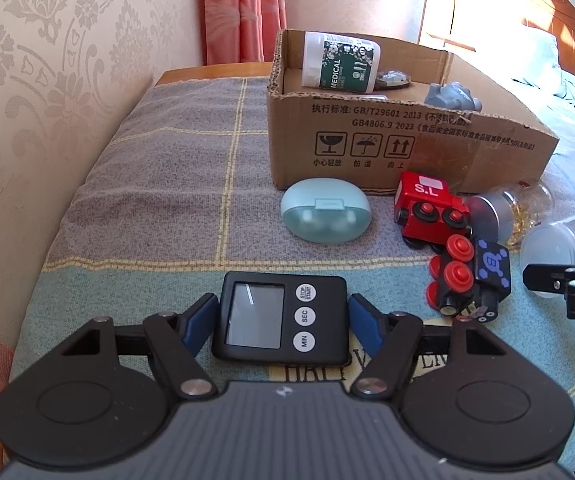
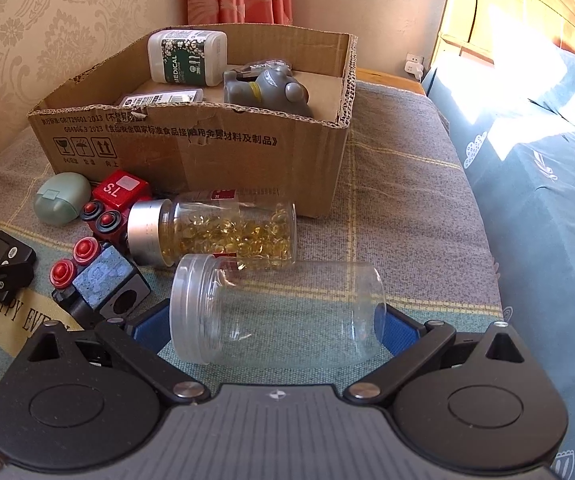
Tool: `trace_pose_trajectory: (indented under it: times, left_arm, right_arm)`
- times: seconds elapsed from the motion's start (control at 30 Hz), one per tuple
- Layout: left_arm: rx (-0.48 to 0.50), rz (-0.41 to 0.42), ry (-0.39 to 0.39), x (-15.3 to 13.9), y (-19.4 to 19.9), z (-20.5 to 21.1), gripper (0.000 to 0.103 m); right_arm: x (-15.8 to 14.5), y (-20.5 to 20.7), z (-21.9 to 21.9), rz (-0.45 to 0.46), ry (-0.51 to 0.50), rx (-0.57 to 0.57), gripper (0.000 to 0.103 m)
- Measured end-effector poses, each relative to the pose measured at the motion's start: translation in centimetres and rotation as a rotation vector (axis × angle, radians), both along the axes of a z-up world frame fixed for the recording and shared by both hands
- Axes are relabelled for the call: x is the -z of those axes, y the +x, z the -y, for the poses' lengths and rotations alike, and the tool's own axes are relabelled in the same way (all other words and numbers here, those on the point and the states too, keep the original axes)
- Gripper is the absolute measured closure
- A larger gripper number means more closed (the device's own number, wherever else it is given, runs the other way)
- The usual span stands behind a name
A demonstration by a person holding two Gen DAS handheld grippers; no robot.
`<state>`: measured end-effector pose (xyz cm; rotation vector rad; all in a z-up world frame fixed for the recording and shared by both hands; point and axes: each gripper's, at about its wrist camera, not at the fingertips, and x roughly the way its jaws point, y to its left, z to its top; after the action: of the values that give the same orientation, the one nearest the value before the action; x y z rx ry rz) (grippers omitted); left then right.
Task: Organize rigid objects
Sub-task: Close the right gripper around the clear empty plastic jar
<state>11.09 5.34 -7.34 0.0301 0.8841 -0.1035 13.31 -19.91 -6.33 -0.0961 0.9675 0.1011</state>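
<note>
A black digital timer (image 1: 280,317) lies flat on a plaid blanket (image 1: 159,184), between the left gripper's (image 1: 280,320) blue fingers (image 1: 199,320), which sit against its sides; a firm grip cannot be confirmed. The right gripper (image 2: 275,330) straddles an empty clear jar (image 2: 277,312) lying on its side, fingers at both ends. Only the right view shows the jar of yellow capsules (image 2: 223,236) fully and a grey toy (image 2: 267,90) inside the cardboard box (image 2: 207,152). The left view shows a mint case (image 1: 325,214) and toy trains (image 1: 427,208).
</note>
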Motion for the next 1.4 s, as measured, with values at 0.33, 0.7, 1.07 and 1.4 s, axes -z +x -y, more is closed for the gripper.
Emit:
trace_pose_trajectory:
  times: [0.33, 0.7, 1.07, 1.4]
  left_arm:
    - [0.005, 0.002, -0.002, 0.0, -0.1, -0.1, 0.032]
    - [0.006, 0.003, -0.001, 0.0, 0.0, 0.0, 0.032]
    - [0.006, 0.001, -0.002, 0.0, -0.1, 0.0, 0.032]
    - [0.008, -0.013, -0.002, 0.0, 0.1, 0.0, 0.033]
  right_arm:
    - [0.8, 0.0, -0.2, -0.028, 0.007, -0.019, 0.000]
    - [0.7, -0.5, -0.1, -0.001, 0.011, -0.016, 0.000]
    - [-1.0, -0.2, -0.5, 0.022, -0.016, 0.041, 0.000]
    - [-1.6, -0.2, -0.7, 0.002, -0.034, 0.056, 0.009]
